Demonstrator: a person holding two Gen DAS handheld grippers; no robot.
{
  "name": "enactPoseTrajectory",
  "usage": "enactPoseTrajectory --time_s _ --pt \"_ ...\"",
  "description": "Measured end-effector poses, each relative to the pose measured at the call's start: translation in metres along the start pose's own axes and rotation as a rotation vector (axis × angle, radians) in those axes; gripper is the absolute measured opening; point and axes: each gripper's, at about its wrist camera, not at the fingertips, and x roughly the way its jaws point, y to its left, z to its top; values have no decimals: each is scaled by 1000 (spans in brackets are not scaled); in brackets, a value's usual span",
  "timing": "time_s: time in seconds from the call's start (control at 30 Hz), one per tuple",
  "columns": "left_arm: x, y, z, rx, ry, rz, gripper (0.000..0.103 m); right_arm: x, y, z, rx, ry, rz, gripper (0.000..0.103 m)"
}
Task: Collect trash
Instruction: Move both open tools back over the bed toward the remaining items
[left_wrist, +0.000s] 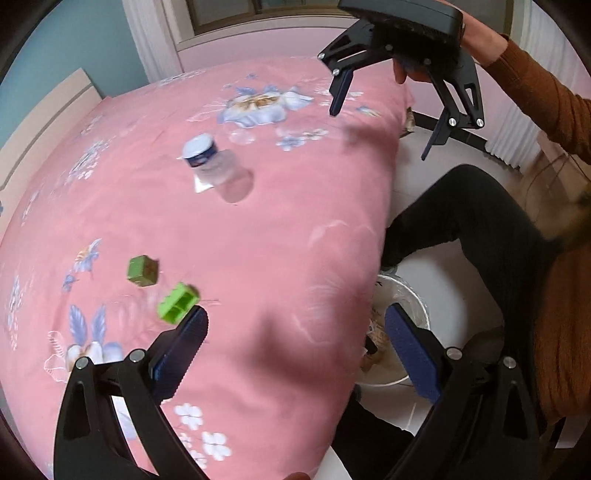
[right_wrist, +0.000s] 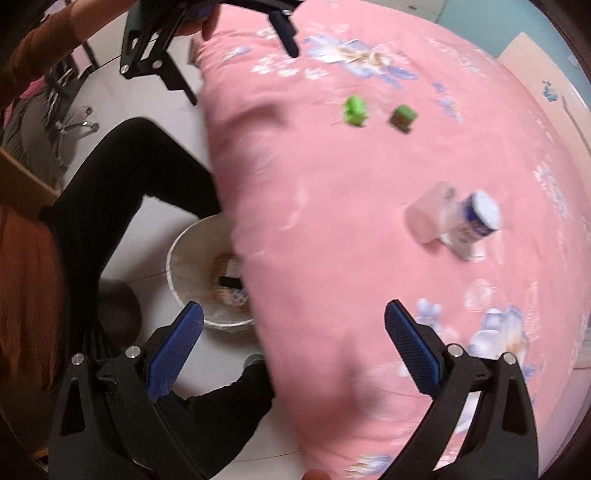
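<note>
Both fingers of the left gripper stand wide apart and hold nothing; the right gripper is spread the same way, also empty. Each one hangs over the edge of a bed with a pink flowered cover.

On the cover lie three pieces of trash. A clear plastic jar lies on its side; it has a white lid with a dark blue band, and something flat and white lies under it, perhaps paper, but blur hides it. Two small green boxes are near each other: a dark green box and a bright green box with open compartments, just beside the left finger's tip.

On the floor, against the bed's side, stands a white bin with some rubbish inside. A person's leg in black trousers is next to it.
</note>
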Motion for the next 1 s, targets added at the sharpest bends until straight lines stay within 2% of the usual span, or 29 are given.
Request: enactPoseTrajectory --time_s 0.2,0.43,0.7,1.0 --pt "-7 20 5 -19 -13 11 98 -12 -31 4 43 -26 -13 96" --pt "1 47 9 -38 9 -20 98 2 -52 9 87 -25 4 96" --pt "24 83 6 -68 65 -59 98 23 -82 14 136 -37 38 96" --pt "56 109 1 -66 94 -113 98 53 -106 20 173 -42 71 96"
